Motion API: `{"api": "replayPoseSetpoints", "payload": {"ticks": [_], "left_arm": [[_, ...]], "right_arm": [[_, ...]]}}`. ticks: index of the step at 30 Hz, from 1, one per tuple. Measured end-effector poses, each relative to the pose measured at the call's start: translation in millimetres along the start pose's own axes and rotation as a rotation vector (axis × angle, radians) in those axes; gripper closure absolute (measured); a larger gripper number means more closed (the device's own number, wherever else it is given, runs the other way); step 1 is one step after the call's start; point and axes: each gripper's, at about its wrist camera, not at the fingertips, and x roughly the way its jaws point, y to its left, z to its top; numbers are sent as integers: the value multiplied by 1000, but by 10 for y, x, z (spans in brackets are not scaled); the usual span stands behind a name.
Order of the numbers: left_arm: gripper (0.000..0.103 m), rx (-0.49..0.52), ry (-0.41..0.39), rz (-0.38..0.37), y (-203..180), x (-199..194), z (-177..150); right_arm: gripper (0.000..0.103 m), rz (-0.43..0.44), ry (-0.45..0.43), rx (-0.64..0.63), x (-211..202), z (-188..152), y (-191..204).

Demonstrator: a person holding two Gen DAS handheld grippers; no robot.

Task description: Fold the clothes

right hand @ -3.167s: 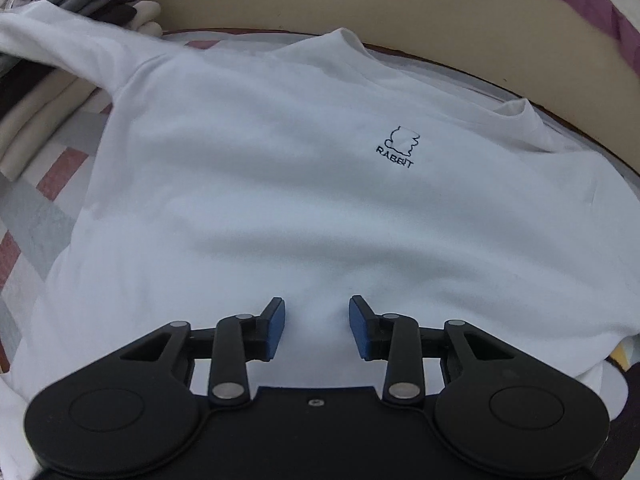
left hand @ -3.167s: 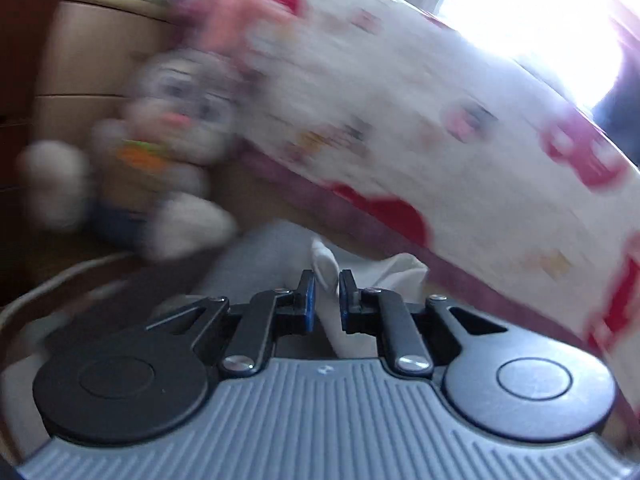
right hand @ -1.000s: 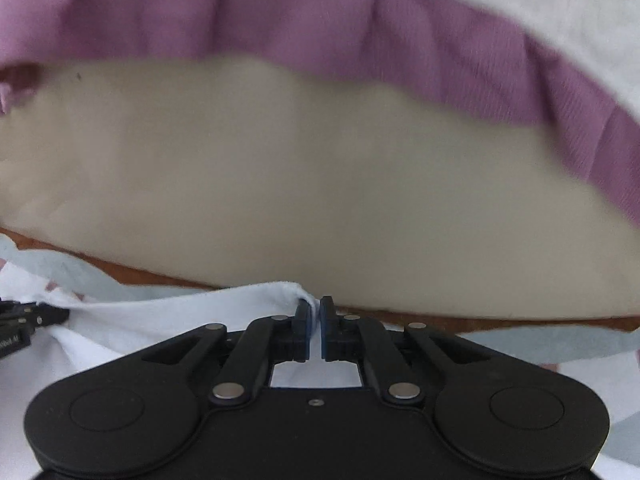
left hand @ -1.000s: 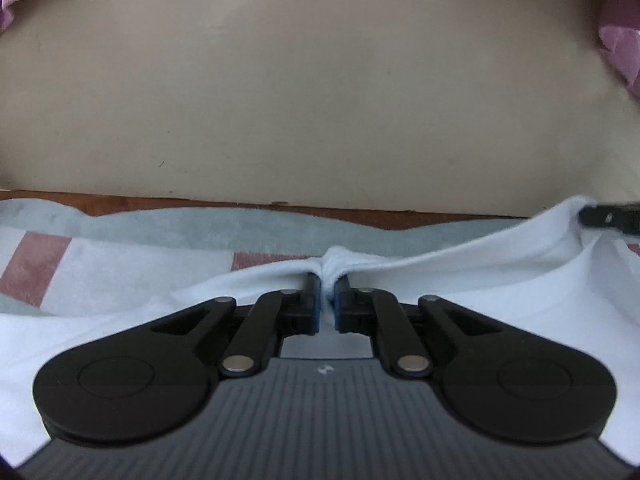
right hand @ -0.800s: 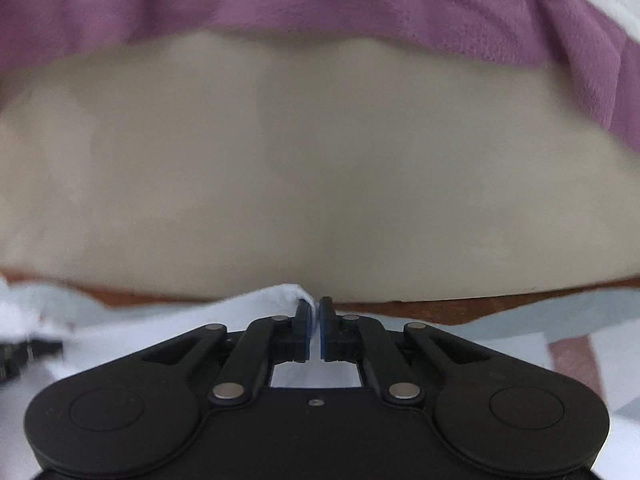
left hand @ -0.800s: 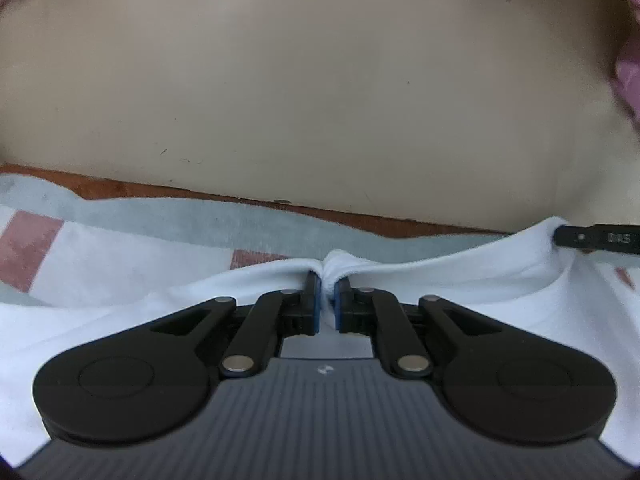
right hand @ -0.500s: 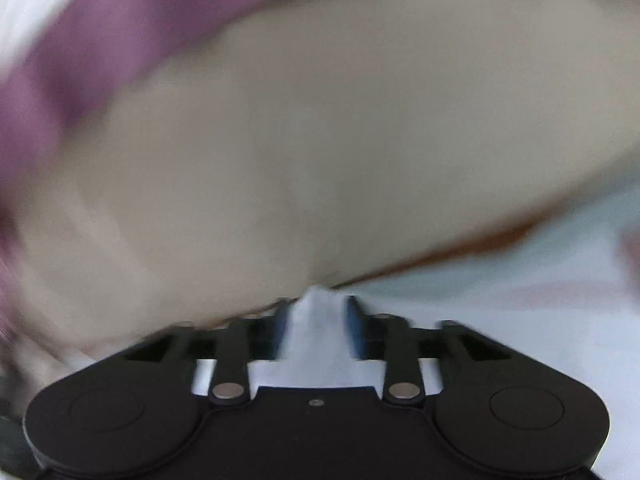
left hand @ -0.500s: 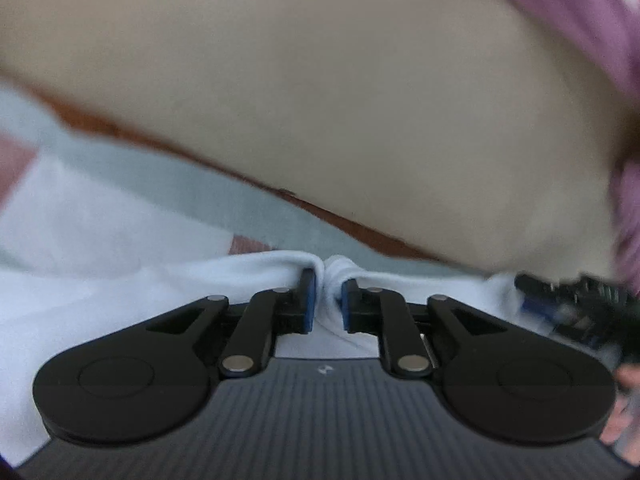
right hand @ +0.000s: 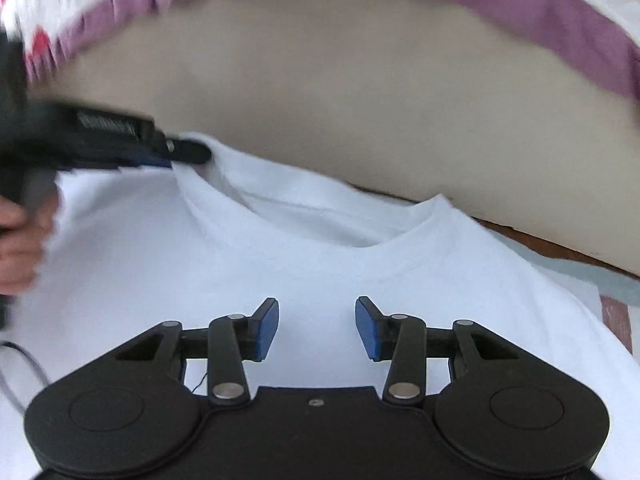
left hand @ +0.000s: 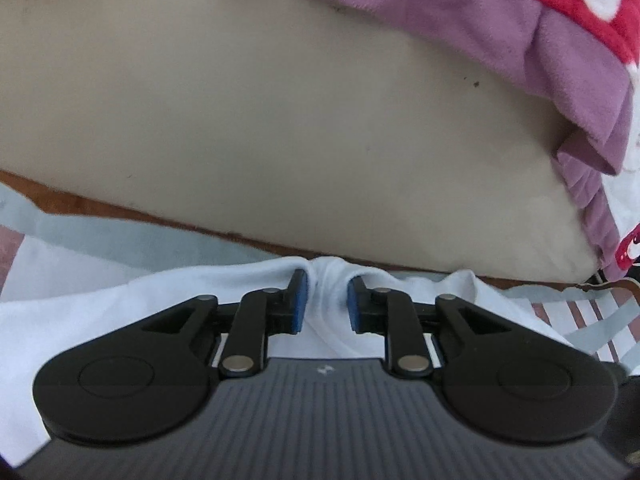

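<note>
**Shirt let go at the headboard end, both tongs released**

Where the shoulder seam was pinched a second ago, the right tongs (right hand: pixel 316 328) are now seen standing wide above the chest of the white T-shirt (right hand: pixel 320 264), with nothing between the blue pads. The left tongs (left hand: pixel 323 304) are caught in the act of opening: a small ridge of white cloth remains bunched between the pads (left hand: pixel 299 305), but it is no longer squeezed flat as it was before. Beyond both, the collar (right hand: pixel 304 236) is laid open and flat toward the beige headboard (left hand: pixel 280 100), and the garment is spread face up on the checked bedsheet (left hand: pixel 120 240). Farther off, a purple-frilled blanket (left hand: pixel 520 32) hangs over the headboard. The laying-out is judged finished; folding proper, probably of a sleeve or a side, is judged to be the next step, and a fresh grip will be needed for it.
</note>
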Motion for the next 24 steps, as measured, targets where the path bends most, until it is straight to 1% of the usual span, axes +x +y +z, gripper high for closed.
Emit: {"api": "replayPoseSetpoints", "payload": {"ticks": [1,2,3,5,7,8,10,11,12,13,14,15,16,17,18,19,20,21,22,23,24], "left_arm": [[83,-16,-6,-11,15,-16,5],[83,-21,-7,-21,21,-27,11],[83,22,-6,-19,-17,-35,4],[82,122,-4,-12,-105,-52,-11],[78,270,20,-6,-231,-55,-60],[75,274,19,-28,-224,-61,-56],[75,260,12,-78,-189,-74,-41],[75,236,10,-105,-150,-85,-14],[74,209,8,-132,-108,-97,15],[74,204,13,-152,-54,-116,41],[70,241,32,-155,-39,-140,50],[57,303,62,-151,-80,-168,26],[51,380,119,-140,-136,-173,-2],[48,427,176,-129,-176,-156,-35],[48,469,233,-116,-215,-136,-68],[48,463,247,-128,-220,-115,-90],[48,450,254,-142,-220,-94,-110],[50,436,261,-157,-221,-73,-131],[50,390,263,-166,-200,-14,-145],[52,356,254,-132,-197,71,-153],[60,324,243,-92,-197,159,-160]], "right_arm": [[43,-34,-5,3,47,31,-67],[42,-55,-16,19,114,77,-105],[35,-66,-31,45,196,132,-122],[34,-88,-60,95,358,243,-156],[33,-120,-83,130,498,355,-178],[33,-147,-88,129,544,412,-174],[33,-153,-90,140,580,482,-201],[33,-150,-91,147,591,511,-219],[35,-139,-91,165,582,528,-262],[39,-124,-94,193,549,529,-326],[41,-103,-106,237,489,517,-406],[40,-45,-142,301,389,480,-515],[40,34,-191,373,271,430,-636],[40,121,-238,439,158,369,-753],[40,167,-266,481,53,307,-844],[39,182,-282,510,-48,248,-919],[39,168,-281,512,-133,195,-965],[39,136,-268,495,-209,147,-993],[39,104,-240,473,-265,101,-1013],[39,74,-202,449,-307,58,-1028],[39,42,-160,431,-351,0,-1048]]}}
